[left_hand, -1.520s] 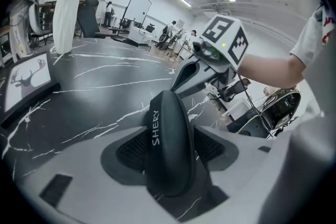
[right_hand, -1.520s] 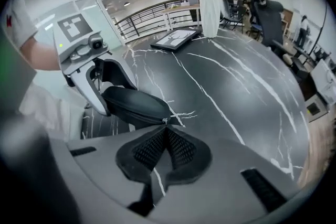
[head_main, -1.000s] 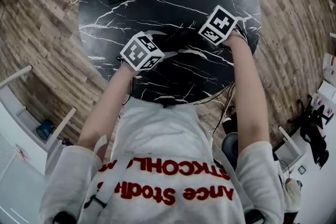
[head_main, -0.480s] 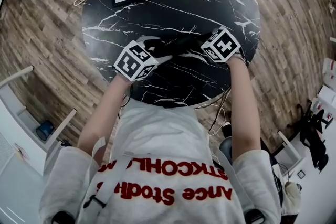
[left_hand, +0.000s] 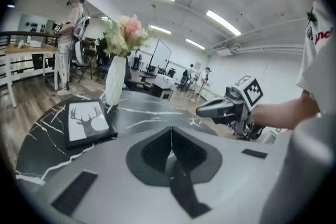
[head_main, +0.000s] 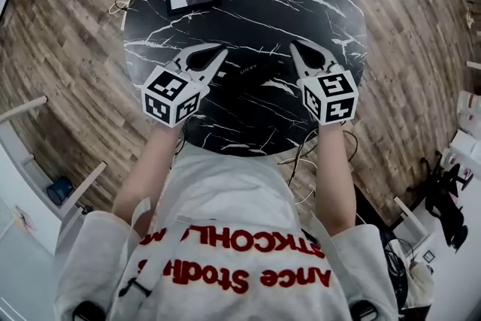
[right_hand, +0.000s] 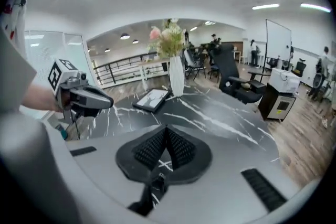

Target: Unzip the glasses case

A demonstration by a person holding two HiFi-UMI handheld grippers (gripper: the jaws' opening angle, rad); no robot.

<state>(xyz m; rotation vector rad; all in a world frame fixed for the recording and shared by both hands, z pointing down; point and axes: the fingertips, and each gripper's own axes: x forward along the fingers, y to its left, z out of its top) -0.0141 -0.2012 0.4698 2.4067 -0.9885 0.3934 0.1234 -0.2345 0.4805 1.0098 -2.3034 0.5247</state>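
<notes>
the glasses case (head_main: 252,75) lies flat on the black marble table (head_main: 316,4), in the gap between my two grippers and closer to me than either pair of tips. its long axis runs left to right, with the right end angled slightly toward the far side. only the head view shows it. both gripper views look out over the table top and miss it.

my left gripper (head_main: 223,50) has just closed its jaws, and they are pressed together with nothing between them. my right gripper (head_main: 293,46) is also closed to a point on nothing. both seem to hang above the table rather than rest on it. they point away from me, so their tips sit beyond the case on its far side.

the left end of the case is just beside the body of my left gripper, and the right end is just beside the body of my right. neither hand looks clearly nearer. i can't see the zipper pull or tell which end it's at, and that decides which hand pulls and which holds the case steady. whichever it is, i reckon the jaws must spread first. the tips then have to come back toward me and down, with the pull going along that left-right axis.
</notes>
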